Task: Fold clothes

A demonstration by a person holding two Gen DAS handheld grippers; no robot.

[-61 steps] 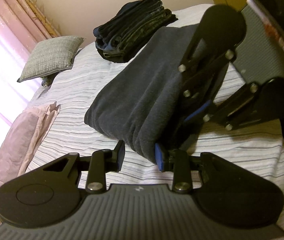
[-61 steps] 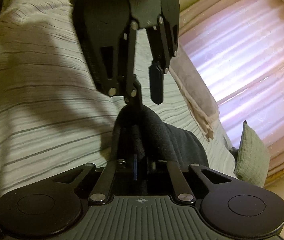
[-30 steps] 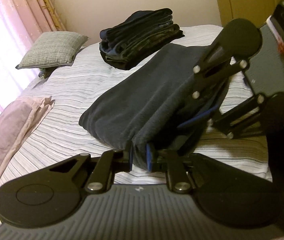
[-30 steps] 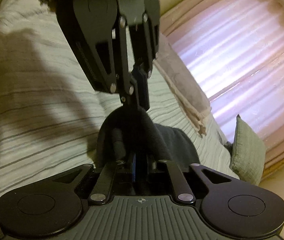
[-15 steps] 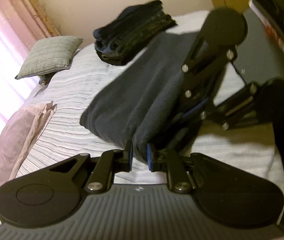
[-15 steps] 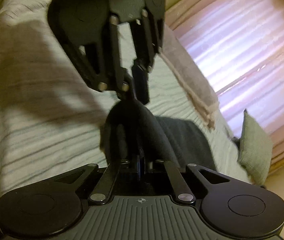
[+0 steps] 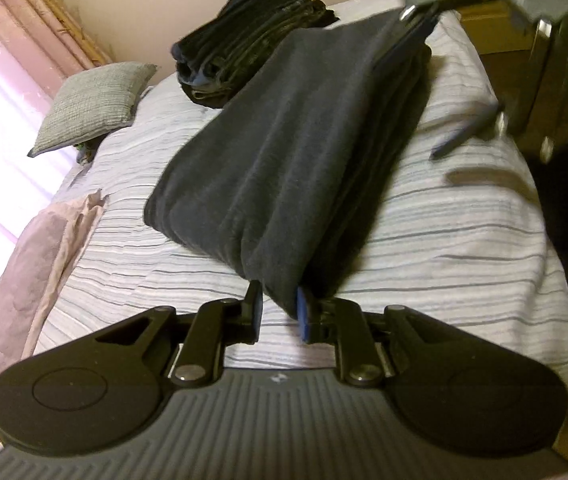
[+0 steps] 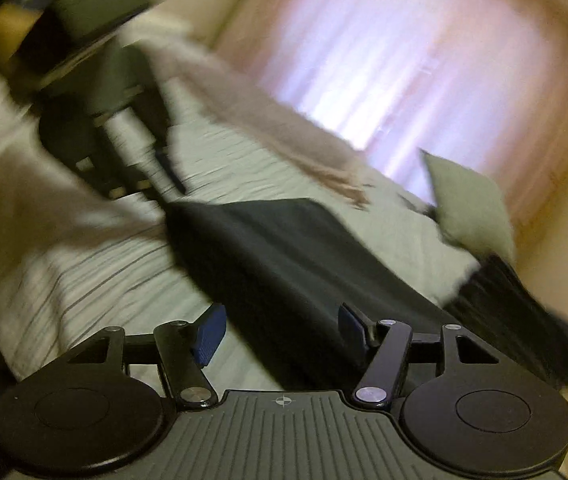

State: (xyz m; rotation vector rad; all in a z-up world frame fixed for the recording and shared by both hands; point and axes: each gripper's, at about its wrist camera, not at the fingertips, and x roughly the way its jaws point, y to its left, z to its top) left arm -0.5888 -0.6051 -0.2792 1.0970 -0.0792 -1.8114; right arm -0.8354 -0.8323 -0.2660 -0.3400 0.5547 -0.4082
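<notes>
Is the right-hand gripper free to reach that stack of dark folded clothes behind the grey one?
Probably yes. The right gripper is open and empty, and the dark stack lies just past the folded grey garment, with nothing between.

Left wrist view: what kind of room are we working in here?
Most likely a bedroom: a bed with a striped cover, a grey cushion near its far end, and pink curtains over a bright window. A stack of folded dark clothes sits on the bed.
</notes>
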